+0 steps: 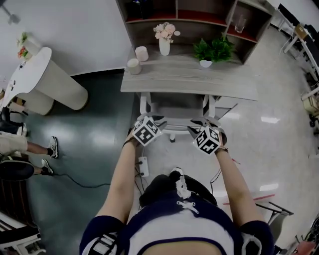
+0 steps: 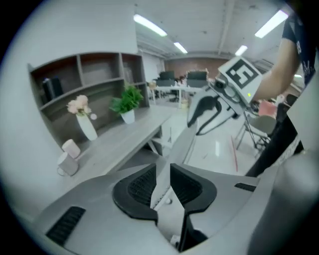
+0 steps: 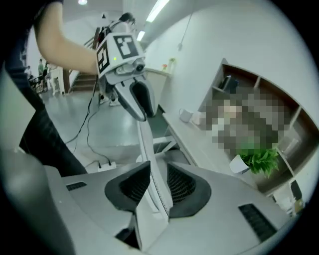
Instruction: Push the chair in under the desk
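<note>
The white chair stands at the grey wooden desk, its seat partly under the desktop. Both grippers hold the top edge of its backrest. My left gripper is shut on the left end of that edge, the black pads pressing both faces. At the right end, my right gripper is shut on the same edge, gripped between its pads. Each gripper view shows the other gripper further along the backrest: the right gripper and the left gripper.
On the desk stand a vase of flowers, a potted plant and two cups, with a shelf unit behind. A power strip and cables lie on the floor. A white round table and a person's legs are at the left.
</note>
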Demonstrator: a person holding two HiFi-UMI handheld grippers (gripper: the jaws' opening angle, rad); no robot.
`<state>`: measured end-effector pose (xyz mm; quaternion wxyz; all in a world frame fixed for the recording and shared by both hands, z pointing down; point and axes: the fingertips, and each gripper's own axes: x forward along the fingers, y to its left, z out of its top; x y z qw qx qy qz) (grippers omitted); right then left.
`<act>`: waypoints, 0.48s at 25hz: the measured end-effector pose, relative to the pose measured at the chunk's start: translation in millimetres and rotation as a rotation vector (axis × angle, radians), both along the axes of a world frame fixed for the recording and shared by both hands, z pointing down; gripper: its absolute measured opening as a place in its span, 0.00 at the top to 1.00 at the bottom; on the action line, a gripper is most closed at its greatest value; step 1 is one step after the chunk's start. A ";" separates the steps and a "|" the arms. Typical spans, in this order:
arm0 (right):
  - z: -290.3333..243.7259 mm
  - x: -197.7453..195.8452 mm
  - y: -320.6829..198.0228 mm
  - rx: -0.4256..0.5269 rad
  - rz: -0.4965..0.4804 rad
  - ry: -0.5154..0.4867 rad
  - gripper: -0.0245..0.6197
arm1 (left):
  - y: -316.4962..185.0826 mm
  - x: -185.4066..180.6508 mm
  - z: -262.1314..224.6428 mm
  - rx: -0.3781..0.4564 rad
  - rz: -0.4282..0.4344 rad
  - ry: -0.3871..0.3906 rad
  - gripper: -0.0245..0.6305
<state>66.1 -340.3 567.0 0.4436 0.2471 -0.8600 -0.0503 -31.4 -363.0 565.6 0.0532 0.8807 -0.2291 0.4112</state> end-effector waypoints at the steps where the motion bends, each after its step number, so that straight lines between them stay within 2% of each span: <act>1: -11.0 0.6 -1.1 0.003 0.056 -0.064 0.82 | -2.7 0.3 -16.9 0.034 -0.061 0.091 0.84; 4: -36.4 3.7 0.4 -0.060 0.265 -0.307 0.91 | 6.7 3.0 -64.5 0.078 -0.216 0.399 0.84; 7: -67.7 2.8 8.7 -0.149 0.422 -0.669 0.93 | 25.7 6.7 -89.6 0.052 -0.318 0.621 0.86; 9: -93.3 5.5 16.6 -0.169 0.509 -0.906 0.94 | 36.4 8.9 -97.5 0.031 -0.394 0.703 0.87; 10: -104.6 7.3 21.4 -0.168 0.540 -0.993 0.94 | 40.6 9.2 -100.7 0.035 -0.437 0.721 0.89; 12: -123.2 9.2 32.1 -0.141 0.575 -1.098 0.94 | 49.0 10.7 -107.4 0.064 -0.504 0.724 0.92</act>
